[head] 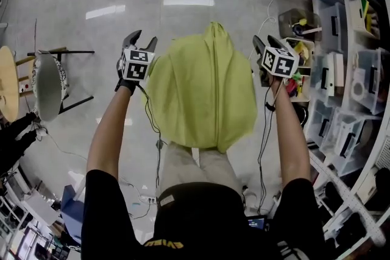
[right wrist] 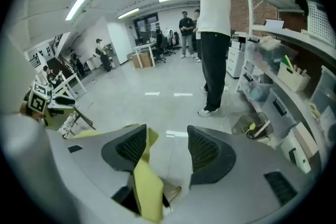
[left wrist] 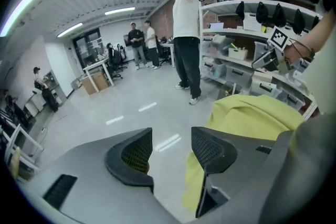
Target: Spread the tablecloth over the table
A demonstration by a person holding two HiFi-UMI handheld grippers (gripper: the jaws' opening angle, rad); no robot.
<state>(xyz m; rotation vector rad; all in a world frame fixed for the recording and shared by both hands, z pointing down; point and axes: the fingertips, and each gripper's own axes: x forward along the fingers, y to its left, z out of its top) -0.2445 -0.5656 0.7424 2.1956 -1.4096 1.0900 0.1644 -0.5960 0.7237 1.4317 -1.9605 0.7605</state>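
A yellow-green tablecloth (head: 201, 88) hangs bunched and creased between my two raised grippers, its peak pointing away from me. My left gripper (head: 141, 39) is open just left of the cloth; in the left gripper view its jaws (left wrist: 170, 139) hold nothing, and the cloth (left wrist: 252, 113) lies beyond the right jaw. At the cloth's right edge my right gripper (head: 265, 41) is open too. In the right gripper view (right wrist: 167, 136) a strip of cloth (right wrist: 144, 186) drapes along the left jaw, and the pads do not press on it. What lies under the cloth is hidden.
Shelves with plastic bins (head: 347, 70) run down the right side, with a basket of small items (head: 298, 24) on the floor. A round patterned stool (head: 49, 85) and a wooden tabletop (head: 7, 82) stand at left. A person (left wrist: 186, 34) stands ahead on the grey floor. Cables trail below my arms.
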